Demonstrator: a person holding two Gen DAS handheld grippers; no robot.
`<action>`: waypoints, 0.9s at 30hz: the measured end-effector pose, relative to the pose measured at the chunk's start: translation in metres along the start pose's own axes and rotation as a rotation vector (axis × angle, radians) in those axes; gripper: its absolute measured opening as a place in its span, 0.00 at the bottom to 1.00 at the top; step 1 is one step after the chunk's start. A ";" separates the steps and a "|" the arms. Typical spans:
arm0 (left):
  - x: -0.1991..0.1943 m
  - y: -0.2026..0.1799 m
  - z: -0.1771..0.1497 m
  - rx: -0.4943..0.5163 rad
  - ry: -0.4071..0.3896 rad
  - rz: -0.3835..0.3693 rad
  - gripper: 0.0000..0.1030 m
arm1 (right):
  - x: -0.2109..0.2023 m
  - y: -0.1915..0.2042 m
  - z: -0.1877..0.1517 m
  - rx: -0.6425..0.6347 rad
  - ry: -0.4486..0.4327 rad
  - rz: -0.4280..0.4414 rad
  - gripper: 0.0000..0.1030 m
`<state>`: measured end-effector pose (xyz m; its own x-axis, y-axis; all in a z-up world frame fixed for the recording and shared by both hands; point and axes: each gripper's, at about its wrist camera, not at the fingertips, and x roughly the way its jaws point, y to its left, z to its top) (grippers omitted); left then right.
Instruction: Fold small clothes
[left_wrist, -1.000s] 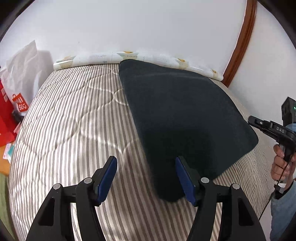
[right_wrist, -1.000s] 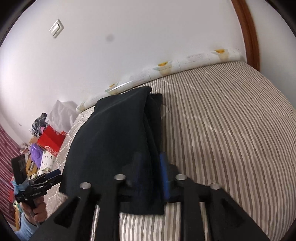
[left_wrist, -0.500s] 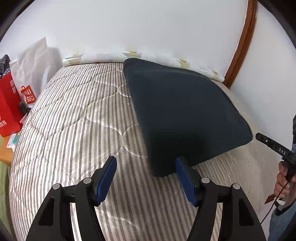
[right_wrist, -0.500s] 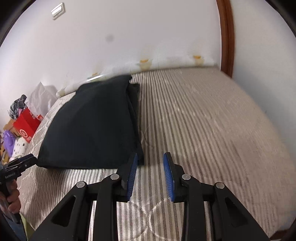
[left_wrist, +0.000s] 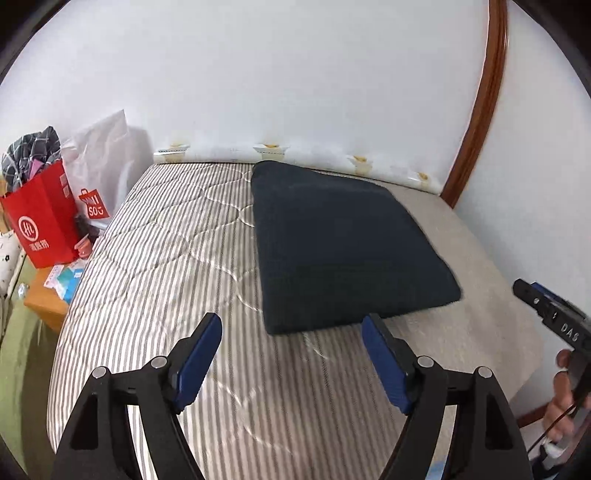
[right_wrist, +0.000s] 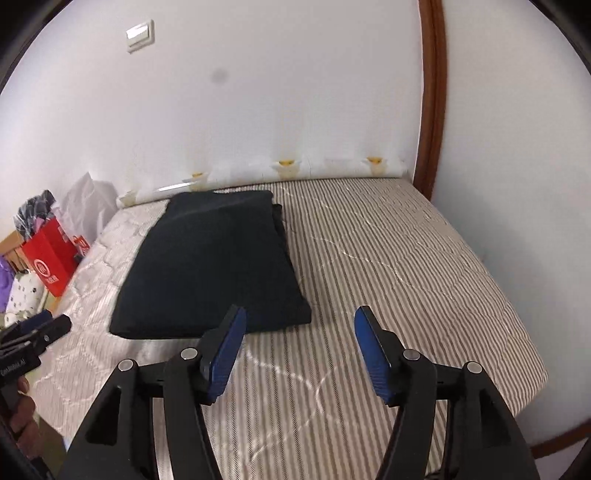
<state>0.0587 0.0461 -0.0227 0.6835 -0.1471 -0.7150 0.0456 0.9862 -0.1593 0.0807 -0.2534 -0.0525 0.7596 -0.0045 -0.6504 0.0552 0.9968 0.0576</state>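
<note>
Both tongs off soft folded cloth.

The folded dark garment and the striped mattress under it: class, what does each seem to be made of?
Folded dark garment: probably a soft, matte knit or fleece; no sheen, rounded thick edges. Striped mattress: quilted woven fabric, slightly glossy; stitched curved lines catch the light.

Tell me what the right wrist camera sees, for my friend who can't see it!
A folded dark garment lies flat on a striped mattress. The right hand-held gripper is near it, jaws opening with nothing between them. A red bag stands far left.
</note>
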 end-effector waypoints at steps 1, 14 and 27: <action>-0.008 -0.003 -0.002 -0.004 -0.006 0.000 0.75 | -0.008 0.000 -0.001 0.008 -0.010 -0.001 0.63; -0.089 -0.040 -0.040 0.048 -0.128 0.054 0.87 | -0.099 -0.010 -0.044 0.013 -0.092 -0.069 1.00; -0.105 -0.046 -0.049 0.055 -0.138 0.053 0.88 | -0.118 -0.004 -0.057 -0.022 -0.096 -0.101 1.00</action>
<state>-0.0507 0.0125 0.0268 0.7796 -0.0863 -0.6203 0.0439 0.9956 -0.0834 -0.0466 -0.2527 -0.0194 0.8094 -0.1112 -0.5766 0.1210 0.9924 -0.0215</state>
